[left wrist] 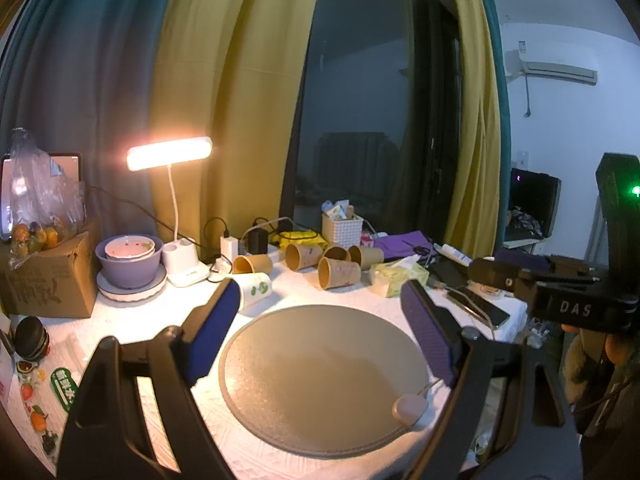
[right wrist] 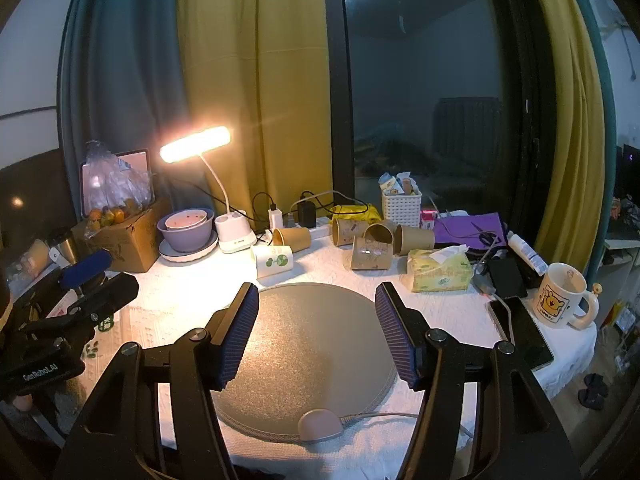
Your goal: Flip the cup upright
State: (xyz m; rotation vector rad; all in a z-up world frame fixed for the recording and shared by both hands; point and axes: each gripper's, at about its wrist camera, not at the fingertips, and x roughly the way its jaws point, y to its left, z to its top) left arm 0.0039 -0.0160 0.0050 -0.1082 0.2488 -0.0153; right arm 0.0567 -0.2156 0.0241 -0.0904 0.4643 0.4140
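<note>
A white paper cup with green print (left wrist: 256, 289) (right wrist: 274, 261) lies on its side just beyond the round grey mat (left wrist: 320, 376) (right wrist: 316, 344). Several brown paper cups (left wrist: 339, 273) (right wrist: 371, 254) lie tipped over behind it. My left gripper (left wrist: 320, 300) is open and empty above the mat, the white cup by its left fingertip. My right gripper (right wrist: 316, 300) is open and empty over the mat, short of the cups. The right gripper's body also shows at the right of the left wrist view (left wrist: 572, 300), and the left one at the left of the right wrist view (right wrist: 86, 280).
A lit desk lamp (right wrist: 236, 236), stacked purple bowls (right wrist: 188, 230), a cardboard box (right wrist: 124, 240), chargers and a white basket (right wrist: 401, 206) line the back. A tissue pack (right wrist: 438, 272), phones (right wrist: 524, 336) and a cartoon mug (right wrist: 560, 300) sit right. A pink puck (right wrist: 320, 426) rests on the mat's front edge.
</note>
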